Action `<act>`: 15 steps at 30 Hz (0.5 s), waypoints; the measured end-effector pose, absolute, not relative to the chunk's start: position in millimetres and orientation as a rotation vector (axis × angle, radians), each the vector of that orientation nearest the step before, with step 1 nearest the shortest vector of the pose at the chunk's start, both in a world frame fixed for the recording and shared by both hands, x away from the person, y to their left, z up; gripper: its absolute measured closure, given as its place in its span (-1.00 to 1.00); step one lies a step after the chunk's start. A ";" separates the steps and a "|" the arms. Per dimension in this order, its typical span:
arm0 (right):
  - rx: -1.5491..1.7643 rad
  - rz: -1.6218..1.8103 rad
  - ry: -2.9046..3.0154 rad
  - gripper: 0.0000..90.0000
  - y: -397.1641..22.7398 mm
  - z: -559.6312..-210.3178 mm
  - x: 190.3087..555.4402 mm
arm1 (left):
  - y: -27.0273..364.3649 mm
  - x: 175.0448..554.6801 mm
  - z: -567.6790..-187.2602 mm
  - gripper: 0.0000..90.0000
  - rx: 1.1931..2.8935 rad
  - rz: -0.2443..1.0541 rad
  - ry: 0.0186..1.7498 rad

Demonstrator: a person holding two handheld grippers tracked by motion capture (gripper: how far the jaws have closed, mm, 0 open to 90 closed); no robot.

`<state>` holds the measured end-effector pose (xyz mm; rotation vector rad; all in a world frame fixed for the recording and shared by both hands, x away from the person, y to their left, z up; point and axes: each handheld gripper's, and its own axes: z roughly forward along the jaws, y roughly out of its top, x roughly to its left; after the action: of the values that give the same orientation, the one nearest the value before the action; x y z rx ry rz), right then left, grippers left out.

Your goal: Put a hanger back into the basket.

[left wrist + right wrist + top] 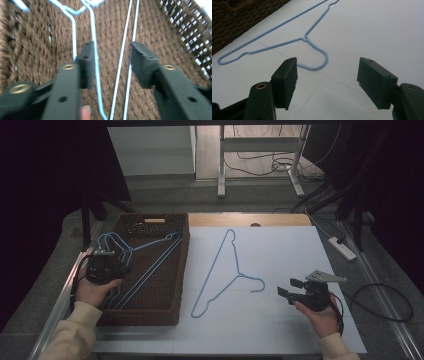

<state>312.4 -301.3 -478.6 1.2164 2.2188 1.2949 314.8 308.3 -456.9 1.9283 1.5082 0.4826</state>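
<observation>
A light-blue wire hanger (239,274) lies flat on the white table (280,250), its hook pointing toward my right gripper (289,288). In the right gripper view the hanger (305,38) lies just beyond that gripper (327,67), whose jaws stand wide apart with nothing between them. More blue hangers (148,272) lie in the brown woven basket (155,225) at the left. My left gripper (112,265) points down into the basket. In the left gripper view its jaws (112,50) are apart, with hanger wires (93,37) running between them, none pinched.
The basket's perforated far wall (185,22) rises to the right of the left gripper. A power strip (341,248) and cables lie past the table's right edge. Desk legs (220,165) stand beyond the far edge.
</observation>
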 end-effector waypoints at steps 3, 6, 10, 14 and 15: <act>1.217 1.294 2.219 -0.27 -301.3 -478.7 312.5 | 305.0 310.3 -449.4 -0.13 1.908 0.495 1.434; 1.215 1.292 2.222 -0.27 -300.9 -479.0 312.6 | 302.0 304.9 -442.8 -0.22 1.881 0.493 1.370; 1.215 1.290 2.224 -0.27 -301.0 -479.0 312.8 | 295.9 297.2 -434.3 -0.28 1.857 0.501 1.289; 1.214 1.291 2.223 -0.27 -301.2 -479.1 313.0 | 287.7 289.9 -425.3 -0.32 1.844 0.485 1.213; 1.214 1.291 2.224 -0.27 -301.2 -479.1 313.1 | 284.4 288.0 -423.3 -0.34 1.842 0.480 1.194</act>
<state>313.1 -301.2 -479.1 1.2142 2.2241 1.2911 288.0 284.4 -423.3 1.8421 1.1938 0.4800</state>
